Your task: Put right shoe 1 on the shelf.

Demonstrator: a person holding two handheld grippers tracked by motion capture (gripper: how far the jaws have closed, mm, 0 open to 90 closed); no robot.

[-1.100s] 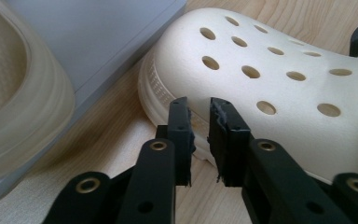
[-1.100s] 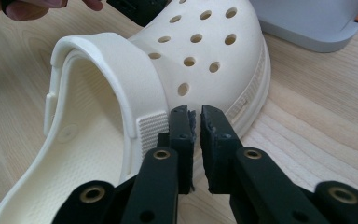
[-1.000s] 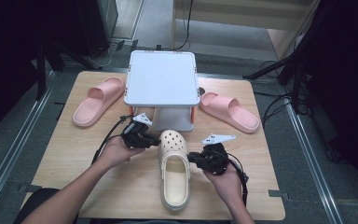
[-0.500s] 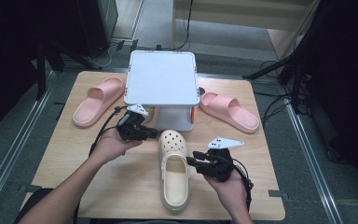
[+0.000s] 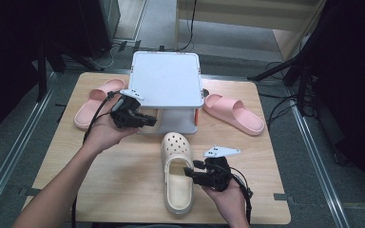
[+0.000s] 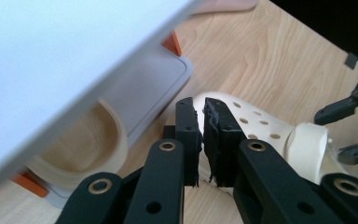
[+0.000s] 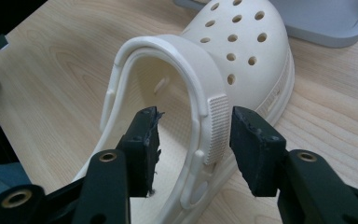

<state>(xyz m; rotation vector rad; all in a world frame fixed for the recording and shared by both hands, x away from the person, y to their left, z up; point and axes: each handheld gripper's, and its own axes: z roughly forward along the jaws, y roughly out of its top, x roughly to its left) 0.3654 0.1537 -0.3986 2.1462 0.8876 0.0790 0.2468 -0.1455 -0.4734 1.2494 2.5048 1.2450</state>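
Since the earlier frame, the cream clog (image 5: 177, 175) has stayed on the wooden table (image 5: 123, 185), toe toward the white two-tier stand (image 5: 167, 80). The left gripper (image 5: 148, 120) has lifted off toward that stand. Its jaws have just been closing and are now nearly together, empty. The right gripper (image 7: 193, 140) sits just beside the clog's heel; its jaws have just been opening and straddle the heel strap (image 7: 216, 123) without pressing. The clog's long axis runs front to back, with the right hand nearer.
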